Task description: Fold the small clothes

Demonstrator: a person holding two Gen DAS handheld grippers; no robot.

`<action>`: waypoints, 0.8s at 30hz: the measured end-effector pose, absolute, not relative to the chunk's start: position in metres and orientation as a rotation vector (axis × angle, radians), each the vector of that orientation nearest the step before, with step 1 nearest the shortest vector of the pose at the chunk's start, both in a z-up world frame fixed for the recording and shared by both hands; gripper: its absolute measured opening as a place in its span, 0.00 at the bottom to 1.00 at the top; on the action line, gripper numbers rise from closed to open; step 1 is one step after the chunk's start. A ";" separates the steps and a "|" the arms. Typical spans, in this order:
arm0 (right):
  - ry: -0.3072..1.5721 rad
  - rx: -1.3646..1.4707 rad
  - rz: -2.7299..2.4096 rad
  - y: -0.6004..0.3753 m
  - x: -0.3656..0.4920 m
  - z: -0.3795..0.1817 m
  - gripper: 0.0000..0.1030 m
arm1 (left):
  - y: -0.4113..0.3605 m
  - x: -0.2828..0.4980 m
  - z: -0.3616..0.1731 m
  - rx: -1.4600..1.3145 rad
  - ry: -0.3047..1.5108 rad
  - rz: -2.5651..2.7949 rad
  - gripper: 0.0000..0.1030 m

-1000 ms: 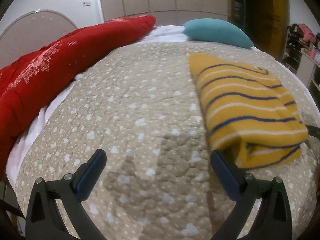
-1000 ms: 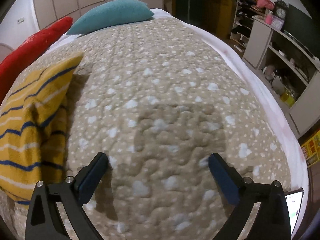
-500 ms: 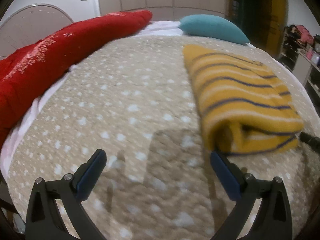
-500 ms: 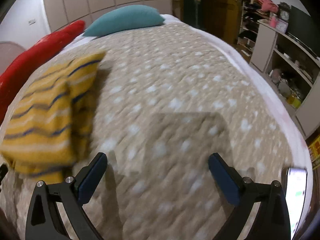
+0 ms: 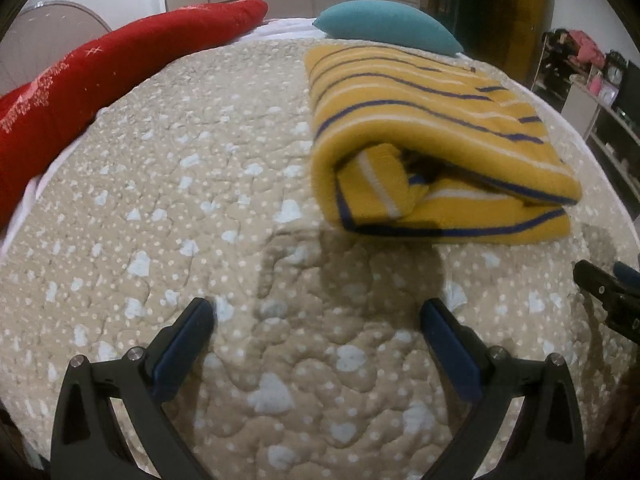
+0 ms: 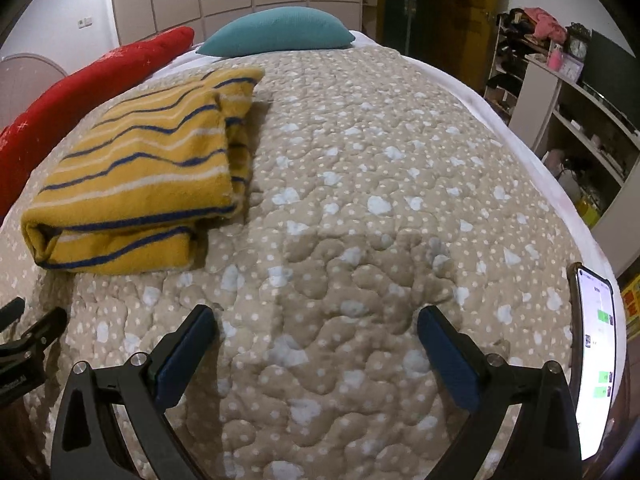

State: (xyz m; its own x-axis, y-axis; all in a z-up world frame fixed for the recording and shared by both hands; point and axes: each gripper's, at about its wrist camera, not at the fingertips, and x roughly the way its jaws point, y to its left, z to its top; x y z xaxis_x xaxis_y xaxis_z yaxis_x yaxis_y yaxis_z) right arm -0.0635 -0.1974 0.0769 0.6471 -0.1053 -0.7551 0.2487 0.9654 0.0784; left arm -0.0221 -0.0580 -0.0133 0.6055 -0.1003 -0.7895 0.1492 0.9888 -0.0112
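Striped garment lies folded on the quilt towards its head end; both grippers spread, empty; folding looks finished, next likely fetching another piece

Both views are sharp, lit by dim, warm indoor light from above and behind. Soft shadows fall forward on the quilt, ahead of each hand-held gripper. The folded sweater casts a dark edge on its right. The phone screen glares white. Fisheye bending curves the bed, and black corners frame each view.
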 end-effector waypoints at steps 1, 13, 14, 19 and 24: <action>0.842 0.181 -0.204 -0.198 -0.065 0.077 1.00 | -0.058 -0.023 -0.013 0.057 0.902 -0.146 1.00; 0.800 0.121 -0.230 -0.193 -0.063 0.071 1.00 | -0.057 -0.026 -0.014 0.046 0.881 -0.147 1.00; 0.798 0.121 -0.231 -0.193 -0.063 0.071 1.00 | -0.057 -0.026 -0.014 0.047 0.881 -0.147 1.00; 0.795 0.122 -0.231 -0.191 -0.065 0.070 1.00 | -0.057 -0.025 -0.014 0.046 0.879 -0.148 1.00; 0.794 0.136 -0.227 -0.192 -0.067 0.071 1.00 | -0.057 -0.025 -0.014 0.044 0.880 -0.149 1.00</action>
